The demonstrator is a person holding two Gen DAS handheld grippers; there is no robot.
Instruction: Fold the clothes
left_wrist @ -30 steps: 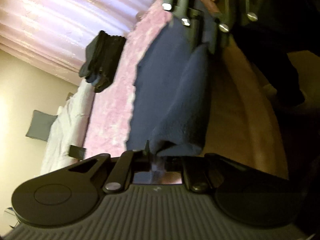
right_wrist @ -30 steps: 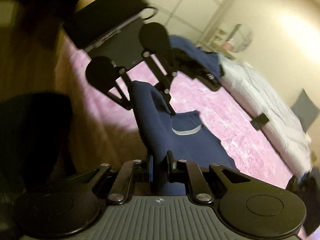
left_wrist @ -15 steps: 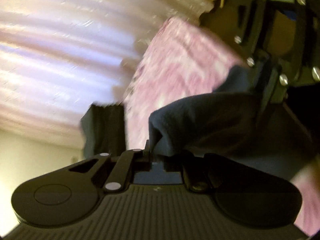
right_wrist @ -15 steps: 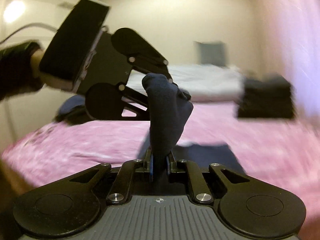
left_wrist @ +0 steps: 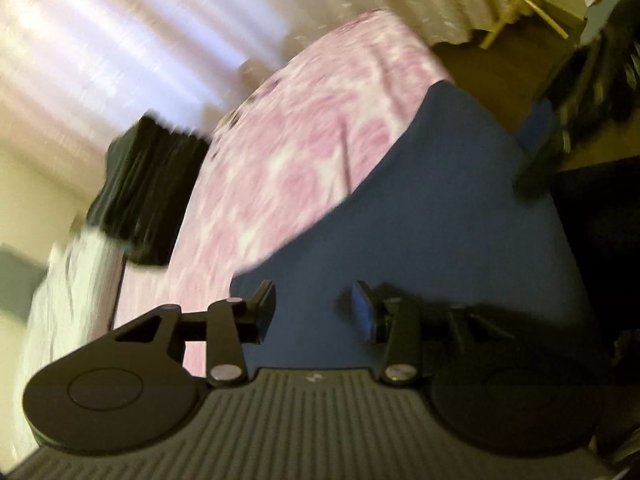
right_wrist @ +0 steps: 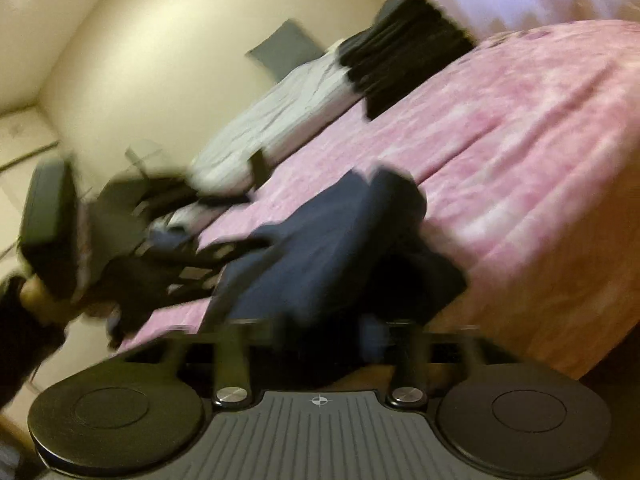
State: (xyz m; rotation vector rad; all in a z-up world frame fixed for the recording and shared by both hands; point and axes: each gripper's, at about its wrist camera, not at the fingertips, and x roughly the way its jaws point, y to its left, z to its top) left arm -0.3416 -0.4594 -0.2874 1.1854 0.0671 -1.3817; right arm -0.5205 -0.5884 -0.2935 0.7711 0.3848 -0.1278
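A navy blue garment (left_wrist: 432, 216) lies on the pink bedspread (left_wrist: 304, 152) near the bed's edge. My left gripper (left_wrist: 314, 310) is open just above it, its fingers apart with cloth showing between them and nothing held. In the right wrist view the same garment (right_wrist: 320, 248) lies rumpled on the bed, blurred by motion. My right gripper (right_wrist: 320, 340) looks open over the garment's near end, its fingers (right_wrist: 232, 344) smeared by blur. The left gripper (right_wrist: 132, 236) shows at the left of that view.
A stack of folded dark clothes (left_wrist: 148, 192) sits farther up the bed, also in the right wrist view (right_wrist: 404, 56). White bedding (right_wrist: 276, 116) and a grey pillow (right_wrist: 280, 48) lie beyond. Pale curtains (left_wrist: 120, 32) hang behind the bed. Wooden floor (left_wrist: 500, 52) lies past the bed's corner.
Both grippers held the navy garment lifted; now both have opened and let it go, and it lies on the bed. Both cameras have swung sharply.
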